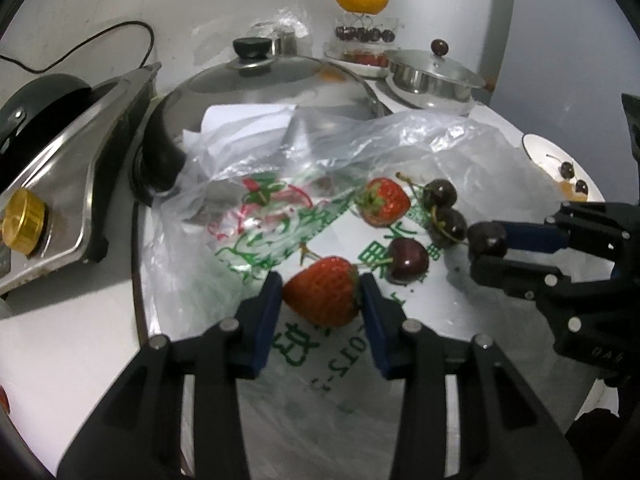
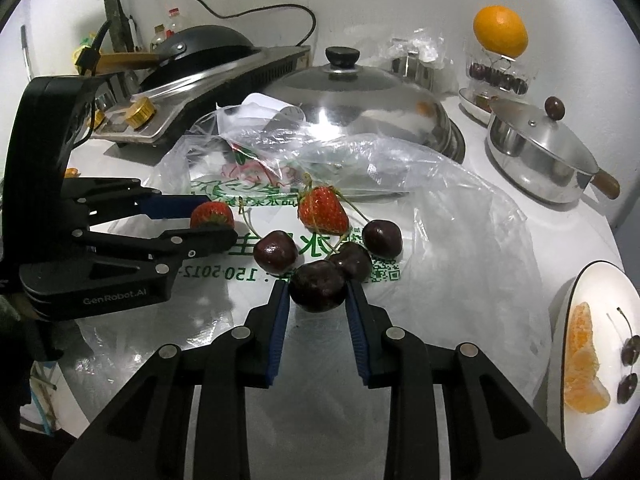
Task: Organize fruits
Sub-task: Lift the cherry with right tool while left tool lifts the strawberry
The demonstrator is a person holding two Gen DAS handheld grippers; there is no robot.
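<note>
My left gripper (image 1: pixel 320 292) is shut on a red strawberry (image 1: pixel 322 290), just over a clear plastic bag (image 1: pixel 280 232) with green print. It also shows in the right wrist view (image 2: pixel 212 220), holding the strawberry (image 2: pixel 212 214). My right gripper (image 2: pixel 317 296) is shut on a dark cherry (image 2: pixel 317 286); it shows in the left wrist view (image 1: pixel 486 242) with the cherry (image 1: pixel 486 240). A second strawberry (image 2: pixel 322 210) and three loose cherries (image 2: pixel 276 252) lie on the bag. A white plate (image 2: pixel 600 280) at the right holds orange segments (image 2: pixel 582 364) and two cherries (image 2: pixel 630 350).
A big steel lid (image 2: pixel 360 100) with a black knob lies behind the bag. A lidded steel pot (image 2: pixel 540 152) stands at the back right. A tiered stand with an orange (image 2: pixel 500 30) on top is beyond it. A gas stove (image 2: pixel 192 92) with a wok sits at the back left.
</note>
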